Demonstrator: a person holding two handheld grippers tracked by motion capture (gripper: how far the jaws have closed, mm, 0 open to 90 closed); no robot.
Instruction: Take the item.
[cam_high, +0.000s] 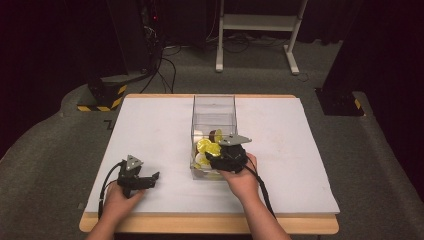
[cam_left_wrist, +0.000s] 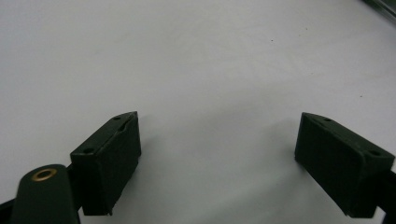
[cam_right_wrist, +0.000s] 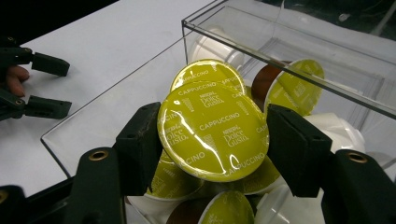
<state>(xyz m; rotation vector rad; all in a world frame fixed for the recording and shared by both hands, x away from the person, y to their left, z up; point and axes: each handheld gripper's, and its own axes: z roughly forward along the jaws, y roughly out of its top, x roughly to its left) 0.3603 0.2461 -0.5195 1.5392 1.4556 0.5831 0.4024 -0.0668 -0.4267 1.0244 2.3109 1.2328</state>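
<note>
The right claw (cam_right_wrist: 212, 135) is closed on a green-lidded coffee capsule (cam_right_wrist: 212, 133), one jaw pressed to each side of its rim, holding it tilted just above the heap inside the clear plastic box (cam_high: 213, 107); the lid reads "Cappuccino"; more capsules (cam_right_wrist: 292, 88), green-lidded and white-bodied, lie piled in the box beneath and behind it; from above, the right hand (cam_high: 242, 180) reaches over the box's near end, and the box stands near the middle of the white surface (cam_high: 150, 130); the left claw (cam_left_wrist: 217, 158) rests low over bare surface well to the left of the box, its jaws spread wide with nothing between them; the left hand (cam_high: 117, 200) holds it near the surface's front edge.
</note>
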